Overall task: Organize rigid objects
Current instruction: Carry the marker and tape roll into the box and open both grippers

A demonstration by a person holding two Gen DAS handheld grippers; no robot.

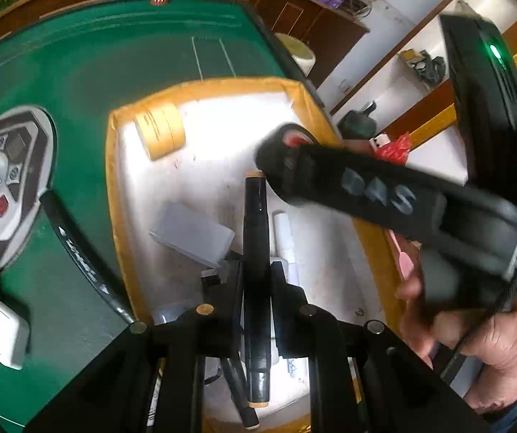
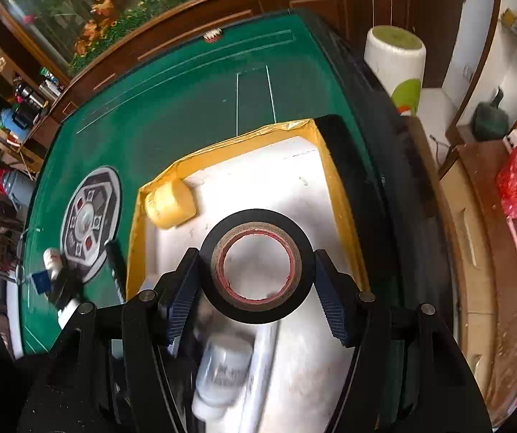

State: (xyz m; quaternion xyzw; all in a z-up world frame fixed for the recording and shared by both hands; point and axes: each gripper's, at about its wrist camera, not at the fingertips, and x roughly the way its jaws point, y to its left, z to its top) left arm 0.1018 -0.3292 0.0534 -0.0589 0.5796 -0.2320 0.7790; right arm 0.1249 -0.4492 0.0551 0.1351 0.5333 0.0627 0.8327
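From the left wrist camera, the left gripper point(image 1: 256, 285) is clamped tight on a slim black marker point(image 1: 256, 252) with tan end caps, carried above the white tray with the yellow rim point(image 1: 200, 84). Below in the tray lie a yellow tape roll point(image 1: 160, 130), a grey block point(image 1: 191, 238) and a white tube point(image 1: 283, 231). The right gripper point(image 1: 283, 151) crosses the upper right, blurred, the person's hand point(image 1: 474, 328) behind it.

From the right wrist camera, the right gripper point(image 2: 257, 278) pinches a black tape roll point(image 2: 256, 266) by its outer edge, jaws about half open, hanging above the tray point(image 2: 345, 209). A white bottle point(image 2: 222, 375) sits blurred beneath.

The two grippers are close over one tray, so they could knock together. The tape is held only at two points on its rim and might pivot or slip. The marker could roll once set down.
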